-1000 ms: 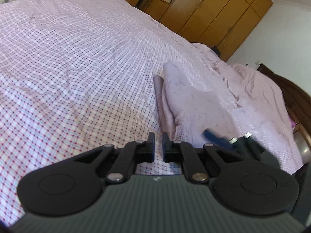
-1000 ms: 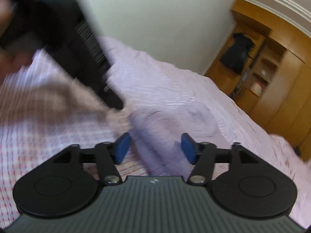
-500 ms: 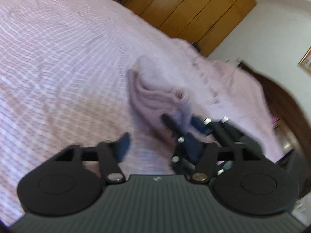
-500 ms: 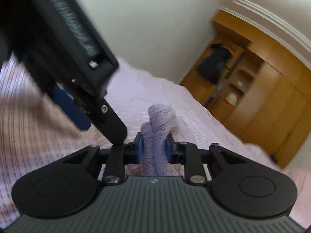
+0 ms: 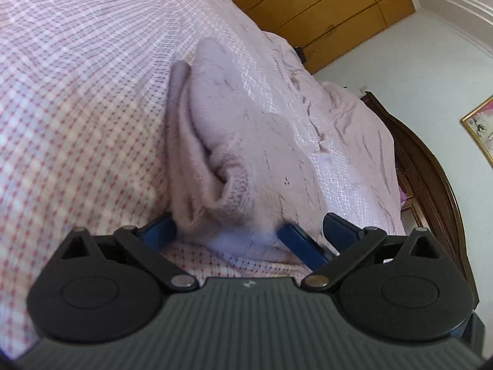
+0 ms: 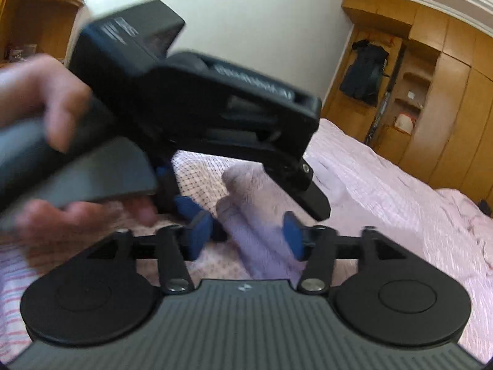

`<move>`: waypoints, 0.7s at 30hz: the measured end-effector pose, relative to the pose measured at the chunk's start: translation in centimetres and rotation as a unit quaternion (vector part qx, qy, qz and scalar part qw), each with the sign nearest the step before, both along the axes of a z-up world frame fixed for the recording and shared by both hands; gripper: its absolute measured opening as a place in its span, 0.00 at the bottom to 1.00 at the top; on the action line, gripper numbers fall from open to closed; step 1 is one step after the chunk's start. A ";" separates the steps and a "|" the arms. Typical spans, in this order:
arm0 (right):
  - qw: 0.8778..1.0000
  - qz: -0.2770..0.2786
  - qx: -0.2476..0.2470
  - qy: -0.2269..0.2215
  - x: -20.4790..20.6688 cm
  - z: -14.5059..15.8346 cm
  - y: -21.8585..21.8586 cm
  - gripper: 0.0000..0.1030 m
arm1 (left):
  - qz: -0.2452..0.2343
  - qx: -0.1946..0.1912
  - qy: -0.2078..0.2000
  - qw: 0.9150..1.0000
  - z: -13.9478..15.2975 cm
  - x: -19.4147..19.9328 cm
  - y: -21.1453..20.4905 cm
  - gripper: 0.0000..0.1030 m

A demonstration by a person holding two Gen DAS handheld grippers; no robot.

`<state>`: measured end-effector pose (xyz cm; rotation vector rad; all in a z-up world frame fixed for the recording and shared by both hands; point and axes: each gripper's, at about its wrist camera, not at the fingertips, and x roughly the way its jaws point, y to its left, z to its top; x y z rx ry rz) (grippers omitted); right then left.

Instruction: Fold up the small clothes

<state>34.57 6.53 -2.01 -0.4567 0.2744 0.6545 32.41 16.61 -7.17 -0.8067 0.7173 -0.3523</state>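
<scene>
A small lilac knitted garment (image 5: 246, 141) lies bunched on the pink checked bedspread (image 5: 77, 108). My left gripper (image 5: 246, 231) straddles its near end; the jaws are still opening and stand wide, pads not pressing. One blue finger (image 5: 295, 243) of the right gripper pokes in beside the cloth. In the right wrist view my right gripper (image 6: 246, 234) is opening too, the garment (image 6: 255, 234) loose between its pads. The left gripper (image 6: 251, 203) crosses just above it, held by a person's hand (image 6: 37, 92).
Wooden wardrobes (image 5: 308, 9) stand behind the bed, one with open shelves and a dark garment (image 6: 363, 74) hanging. A dark wooden headboard (image 5: 431, 185) bounds the bed on the right. The bedspread is rumpled near the pillows (image 5: 339, 117).
The left gripper went from shut to wide open and moved up onto the garment's near end. The right gripper pinched the garment half a second ago and has since let go.
</scene>
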 end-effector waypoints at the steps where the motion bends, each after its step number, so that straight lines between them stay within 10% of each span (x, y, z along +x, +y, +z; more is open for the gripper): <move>1: 1.000 0.000 0.001 -0.001 -0.5 0.2 -0.7 0.68 | 0.001 -0.001 -0.003 1.000 -0.2 0.4 -0.2 1.00; 15: 0.993 -0.092 0.064 0.040 -2.8 -0.6 -7.5 0.77 | 0.006 -0.081 -0.038 0.996 -0.6 2.8 0.0 0.98; 21: 0.960 -0.152 0.200 0.123 -2.1 -0.9 -13.3 0.77 | 0.001 -0.075 -0.031 0.997 -0.6 1.7 -0.6 0.99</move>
